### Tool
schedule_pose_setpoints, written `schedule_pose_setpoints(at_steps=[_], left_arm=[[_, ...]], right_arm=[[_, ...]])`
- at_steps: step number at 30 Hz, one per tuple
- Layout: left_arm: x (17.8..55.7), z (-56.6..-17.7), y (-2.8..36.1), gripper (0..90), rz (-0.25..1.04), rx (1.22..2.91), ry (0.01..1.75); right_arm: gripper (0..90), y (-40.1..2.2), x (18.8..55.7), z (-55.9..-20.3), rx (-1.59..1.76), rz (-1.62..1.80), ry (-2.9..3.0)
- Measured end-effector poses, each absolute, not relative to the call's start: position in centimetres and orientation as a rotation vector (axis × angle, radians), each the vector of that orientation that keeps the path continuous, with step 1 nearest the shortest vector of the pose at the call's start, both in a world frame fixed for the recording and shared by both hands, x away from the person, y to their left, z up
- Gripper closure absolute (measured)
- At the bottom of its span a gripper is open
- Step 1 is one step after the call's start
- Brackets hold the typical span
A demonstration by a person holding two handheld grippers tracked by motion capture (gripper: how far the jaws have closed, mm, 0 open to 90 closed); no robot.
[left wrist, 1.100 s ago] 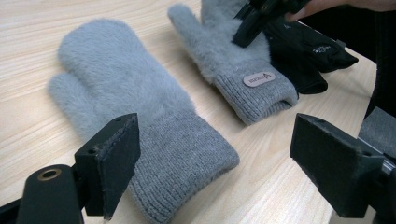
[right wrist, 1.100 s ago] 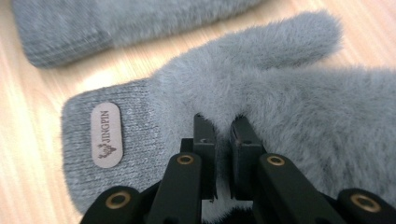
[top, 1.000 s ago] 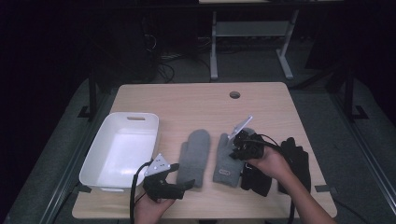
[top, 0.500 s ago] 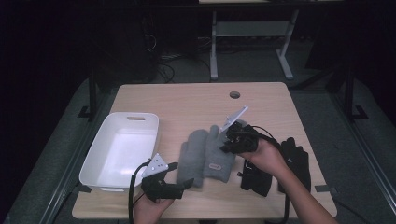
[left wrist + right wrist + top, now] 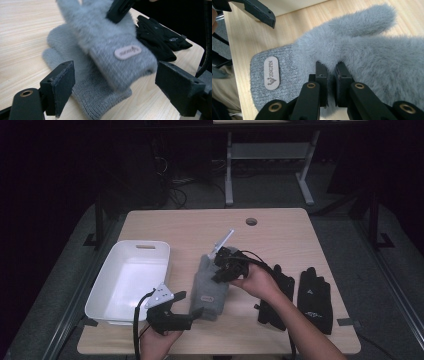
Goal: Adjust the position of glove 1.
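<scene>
At nine o'clock on the table [image 5: 300, 227] sits the white tray [image 5: 100, 302]. Your left gripper [image 5: 192, 312], at six o'clock, has its jaws wide apart, gripping nothing. At the centre, your right gripper [image 5: 218, 276] is pinched tight on the upper grey mitten [image 5: 220, 287], over the lower grey mitten [image 5: 87, 95]. Black gloves [image 5: 312, 295] lie at three o'clock.
</scene>
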State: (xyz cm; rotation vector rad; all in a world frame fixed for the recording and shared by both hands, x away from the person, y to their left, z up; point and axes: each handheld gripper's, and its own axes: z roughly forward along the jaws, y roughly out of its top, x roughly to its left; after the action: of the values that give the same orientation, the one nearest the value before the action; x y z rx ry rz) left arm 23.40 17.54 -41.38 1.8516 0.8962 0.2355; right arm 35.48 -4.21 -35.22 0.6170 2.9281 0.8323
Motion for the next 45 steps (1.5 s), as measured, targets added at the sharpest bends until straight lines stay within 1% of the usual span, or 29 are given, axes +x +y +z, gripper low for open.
schedule_pose_setpoints(at_steps=[4, 13, 17, 19, 20, 21, 22, 24, 26, 29, 32, 35, 36, 38, 40, 45], left_arm=[[23.6, -41.4, 17.7, 16.2, 0.223, 1.843, 0.906], [23.8, -41.6, 17.9, 16.3, 0.218, 1.856, 0.916], [24.0, -41.7, 17.8, 16.3, 0.209, 1.858, 0.923], [24.0, -41.8, 17.7, 16.4, 0.202, 1.860, 0.929], [24.1, -41.8, 17.6, 16.4, 0.202, 1.863, 0.927], [24.1, -41.8, 17.6, 16.4, 0.202, 1.863, 0.927], [24.1, -41.9, 17.6, 16.5, 0.202, 1.865, 0.928], [24.1, -41.9, 17.5, 16.5, 0.200, 1.863, 0.933], [24.1, -41.9, 17.5, 16.5, 0.193, 1.860, 0.941], [24.3, -42.0, 17.5, 16.5, 0.197, 1.860, 0.939], [24.3, -42.1, 17.3, 16.5, 0.191, 1.864, 0.948], [24.4, -42.2, 17.2, 16.5, 0.189, 1.866, 0.946], [24.4, -42.2, 17.2, 16.6, 0.185, 1.870, 0.946], [24.4, -42.2, 17.2, 16.6, 0.184, 1.873, 0.945], [24.5, -42.2, 17.2, 16.6, 0.178, 1.867, 0.945], [24.5, -42.2, 17.2, 16.6, 0.178, 1.867, 0.943]], right_arm=[[83.4, -3.0, 35.8, -35.7, 0.607, 0.809, 2.954], [83.2, -1.7, 36.4, -36.7, 0.596, 0.761, 2.996], [82.1, -1.4, 37.0, -37.8, 0.619, 0.732, 3.021], [80.1, -1.4, 37.3, -38.4, 0.631, 0.726, 3.027], [77.7, -1.4, 37.4, -38.7, 0.629, 0.720, 3.032], [77.7, -1.4, 37.4, -38.7, 0.629, 0.720, 3.032], [67.2, -1.6, 37.6, -39.0, 0.658, 0.755, 3.040], [59.4, -2.0, 37.7, -38.8, 0.673, 0.794, 3.035], [48.8, -2.8, 37.8, -38.3, 0.701, 0.850, 2.999], [39.7, -4.4, 38.1, -37.7, 0.775, 0.927, 2.937], [35.8, -6.0, 38.5, -37.7, 0.880, 0.956, 2.895], [34.9, -7.1, 38.9, -38.0, 0.939, 0.977, 2.867], [32.8, -8.0, 39.3, -38.6, 1.002, 0.986, 2.846], [32.6, -8.5, 39.7, -39.0, 1.042, 0.993, 2.838], [30.1, -8.8, 40.3, -39.6, 1.077, 0.991, 2.833], [30.1, -9.2, 41.4, -40.4, 1.154, 1.038, 2.801]])
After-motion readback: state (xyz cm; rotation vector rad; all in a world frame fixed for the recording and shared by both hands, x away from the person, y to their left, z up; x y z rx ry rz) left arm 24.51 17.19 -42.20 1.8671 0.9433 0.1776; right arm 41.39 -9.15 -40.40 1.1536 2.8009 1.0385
